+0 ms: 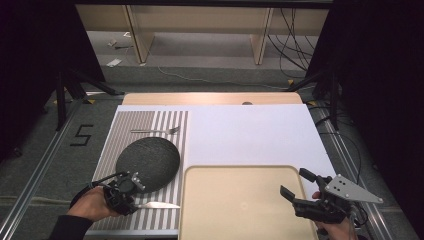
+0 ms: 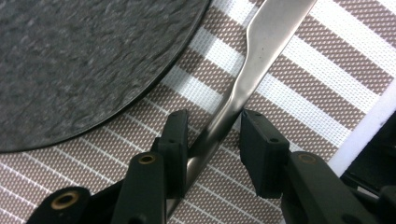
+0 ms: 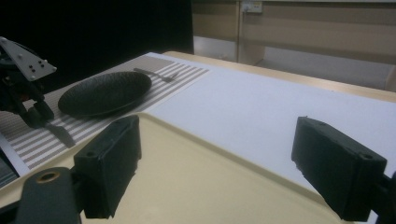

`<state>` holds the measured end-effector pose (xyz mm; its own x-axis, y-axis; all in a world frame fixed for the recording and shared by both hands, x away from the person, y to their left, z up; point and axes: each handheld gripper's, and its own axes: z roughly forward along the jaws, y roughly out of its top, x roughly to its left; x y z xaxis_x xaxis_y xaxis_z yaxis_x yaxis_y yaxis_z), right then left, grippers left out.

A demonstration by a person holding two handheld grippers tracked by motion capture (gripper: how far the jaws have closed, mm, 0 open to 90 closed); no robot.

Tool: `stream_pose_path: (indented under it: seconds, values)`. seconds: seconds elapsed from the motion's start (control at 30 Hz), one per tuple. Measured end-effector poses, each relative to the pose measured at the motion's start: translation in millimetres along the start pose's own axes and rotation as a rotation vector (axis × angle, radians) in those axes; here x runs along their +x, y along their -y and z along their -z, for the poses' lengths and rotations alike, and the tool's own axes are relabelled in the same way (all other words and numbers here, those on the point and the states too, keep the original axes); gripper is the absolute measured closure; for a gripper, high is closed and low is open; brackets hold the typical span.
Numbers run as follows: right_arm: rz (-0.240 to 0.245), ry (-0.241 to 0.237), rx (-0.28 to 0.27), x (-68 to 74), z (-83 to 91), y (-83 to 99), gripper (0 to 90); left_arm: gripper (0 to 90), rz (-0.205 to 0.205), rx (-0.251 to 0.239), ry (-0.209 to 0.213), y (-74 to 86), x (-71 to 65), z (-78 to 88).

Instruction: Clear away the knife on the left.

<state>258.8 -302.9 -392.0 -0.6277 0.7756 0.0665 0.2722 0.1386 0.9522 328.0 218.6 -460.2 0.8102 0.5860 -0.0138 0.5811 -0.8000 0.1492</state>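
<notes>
Closest in the high view are both my hands at the near edge. My left gripper (image 1: pixel 134 197) is held low and level over the striped placemat (image 1: pixel 150 120), fingers pointing toward the tray. The knife (image 1: pixel 160 205) lies flat on the mat, its handle end between my left fingers and its blade reaching out beyond them. A dark plate (image 1: pixel 150 160) lies just beyond those fingers, its bare surface showing, and a fork (image 1: pixel 155 131) lies past the plate's far rim. My right gripper (image 1: pixel 294 182) hovers at the right corner of the cream tray (image 1: pixel 235 210), fingers spread wide and angled inward over its bare floor.

From the left gripper view, my left gripper (image 2: pixel 212 135) stands part open around the knife (image 2: pixel 261 51). The handle runs up between my fingers, close against one finger (image 2: pixel 175 140), with a clear gap to the other, so I have no grip on it. The plate (image 2: pixel 79 60) rim curves just beyond that nearer finger.

From the right gripper view, my right gripper (image 3: pixel 215 158) is wide open and holds nothing, and the tray (image 3: pixel 196 186) floor lies under my fingers. Well off to one side, the left gripper (image 3: pixel 35 114) stands on the knife (image 3: pixel 60 133), beside the plate (image 3: pixel 105 93).
</notes>
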Motion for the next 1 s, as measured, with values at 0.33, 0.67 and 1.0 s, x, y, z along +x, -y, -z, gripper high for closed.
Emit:
stream_pose_path:
  seconds: [0.33, 0.67, 1.0]
  values:
    - [0.001, -0.001, 0.007, 0.4, -0.4, 0.0, 16.9, 79.1, -0.079, 0.057, -0.017, -7.2, -11.2, 0.0]
    - [0.003, 0.001, 0.01, 0.0, -0.8, 0.1, 17.1, 79.7, -0.108, 0.079, -0.008, -9.3, -12.0, 0.9]
    - [0.006, 0.004, 0.011, 0.2, -0.9, 0.4, 17.2, 79.8, -0.056, 0.007, -0.006, -8.0, -15.8, 25.6]
